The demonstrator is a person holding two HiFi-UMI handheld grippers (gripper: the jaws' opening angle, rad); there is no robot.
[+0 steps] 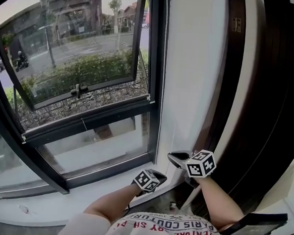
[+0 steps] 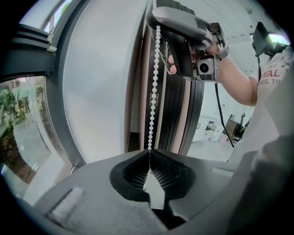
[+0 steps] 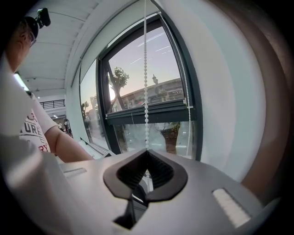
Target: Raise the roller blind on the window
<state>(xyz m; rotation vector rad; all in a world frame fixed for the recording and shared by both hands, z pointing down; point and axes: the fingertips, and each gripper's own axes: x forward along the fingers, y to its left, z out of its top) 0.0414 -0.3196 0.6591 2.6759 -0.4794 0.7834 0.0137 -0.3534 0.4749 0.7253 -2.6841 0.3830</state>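
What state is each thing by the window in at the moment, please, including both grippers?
Left gripper: shut on the bead chain.
Right gripper: shut on the same bead chain.
Bead chain: stretched straight between the two grippers.
Upper window: tilted open outward.
Lower window: closed.

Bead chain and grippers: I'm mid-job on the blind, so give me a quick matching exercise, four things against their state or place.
Things:
1 left gripper
2 right gripper
3 bead chain
4 upper window sash

States:
A tilted open outward
B shut on the chain, higher grip
C white, running straight between both grippers
D shut on the chain, lower grip

Pairs: 1-D, 2-B, 3-C, 4-A
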